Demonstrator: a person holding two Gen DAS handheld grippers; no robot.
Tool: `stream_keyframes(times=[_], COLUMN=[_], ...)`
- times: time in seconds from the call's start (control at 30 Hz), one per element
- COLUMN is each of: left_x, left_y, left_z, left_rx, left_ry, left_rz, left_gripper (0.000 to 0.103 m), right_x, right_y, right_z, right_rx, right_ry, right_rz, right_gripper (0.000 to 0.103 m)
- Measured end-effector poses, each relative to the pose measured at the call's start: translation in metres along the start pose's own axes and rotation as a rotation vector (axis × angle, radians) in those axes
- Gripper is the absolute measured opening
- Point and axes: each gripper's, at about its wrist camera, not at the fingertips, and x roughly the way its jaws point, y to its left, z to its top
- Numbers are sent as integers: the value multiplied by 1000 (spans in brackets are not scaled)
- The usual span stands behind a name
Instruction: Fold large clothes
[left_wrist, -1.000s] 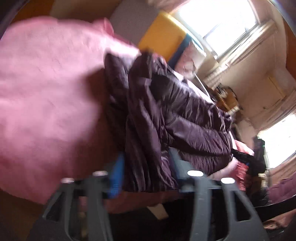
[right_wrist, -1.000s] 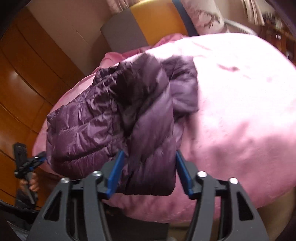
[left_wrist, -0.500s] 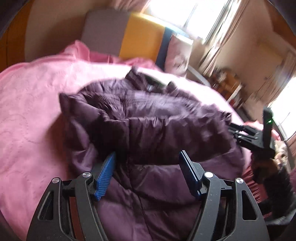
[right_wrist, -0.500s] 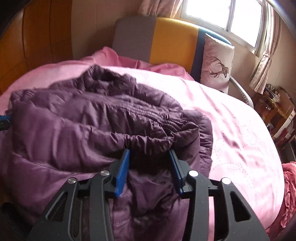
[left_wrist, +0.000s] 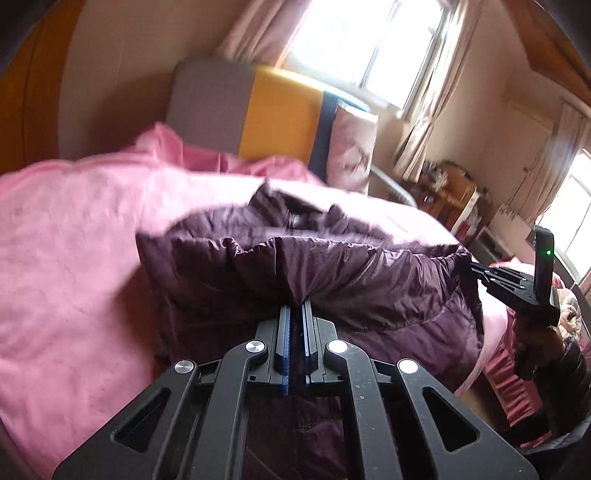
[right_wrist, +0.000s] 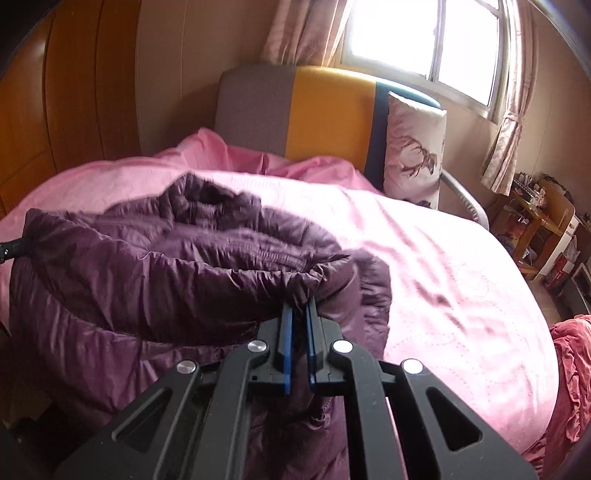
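Both sets of fingers are pinched down tight on the hem of the purple puffer jacket (left_wrist: 369, 280): left gripper (left_wrist: 296, 308) on one stretch of the edge, right gripper (right_wrist: 299, 304) on another. The jacket's bunched up on the pink bedspread (right_wrist: 443, 266), near the foot of the bed, headboard (right_wrist: 325, 110) behind.

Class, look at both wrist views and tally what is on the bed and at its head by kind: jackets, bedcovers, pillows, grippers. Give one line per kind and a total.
Purple puffer jacket: 1
Pink bedcover: 1
Deer-print pillow: 1
Grippers, left gripper and right gripper, each shut on the jacket's edge: 2
Total: 5
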Motion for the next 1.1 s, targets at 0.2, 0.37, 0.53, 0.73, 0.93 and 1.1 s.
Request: stream_keyframes(times=[0.2, 0.37, 0.53, 0.73, 0.93, 1.1], left_x=[6, 51, 109, 117, 69, 79], left_y=[5, 20, 43, 47, 58, 85], left_z=[34, 57, 58, 54, 56, 47], left_rx=[-24, -57, -118, -150, -127, -163], left_ry=[-81, -47, 82, 128, 8, 101], left_rz=[-7, 33, 88, 76, 133, 119], left_gripper=[4, 4, 3, 4, 79, 79], right_x=[-7, 43, 113, 130, 79, 69], right_y=[-11, -15, -23, -33, -54, -75], right_z=[32, 53, 51, 42, 38, 21], right_rx=[65, 91, 143, 211, 228, 221], right_ry=[-85, -24, 127, 192, 102, 131], right_rz=[-11, -51, -51, 7, 52, 50], right_gripper=[6, 5, 5, 11, 66, 74])
